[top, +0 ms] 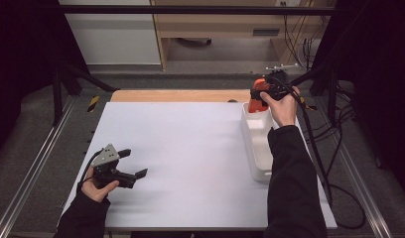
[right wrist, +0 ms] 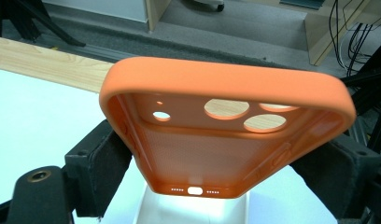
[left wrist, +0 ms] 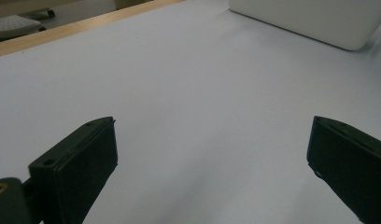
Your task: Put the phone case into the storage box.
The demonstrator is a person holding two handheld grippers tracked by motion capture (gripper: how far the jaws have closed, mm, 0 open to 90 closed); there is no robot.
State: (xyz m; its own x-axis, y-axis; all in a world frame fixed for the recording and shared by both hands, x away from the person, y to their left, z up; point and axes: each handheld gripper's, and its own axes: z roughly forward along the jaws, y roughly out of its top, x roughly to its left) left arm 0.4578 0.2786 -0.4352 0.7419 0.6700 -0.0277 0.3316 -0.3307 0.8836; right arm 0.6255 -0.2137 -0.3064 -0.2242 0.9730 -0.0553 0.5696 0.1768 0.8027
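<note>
An orange phone case point(right wrist: 216, 140) is sitting clamped between the right gripper point(right wrist: 216, 172)'s black jaws above a white tray point(right wrist: 179, 212).

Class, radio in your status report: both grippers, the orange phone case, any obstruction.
Right gripper shut on orange phone case, above white tray. Left gripper open, idle over table. Nothing in the way.

A white worktop point(top: 190, 148) fills the middle of the frame, with a strip of pale wood along its far edge. Directly on it, at the right of the frame, lies a long white tray point(top: 255, 144), set lengthwise.
</note>
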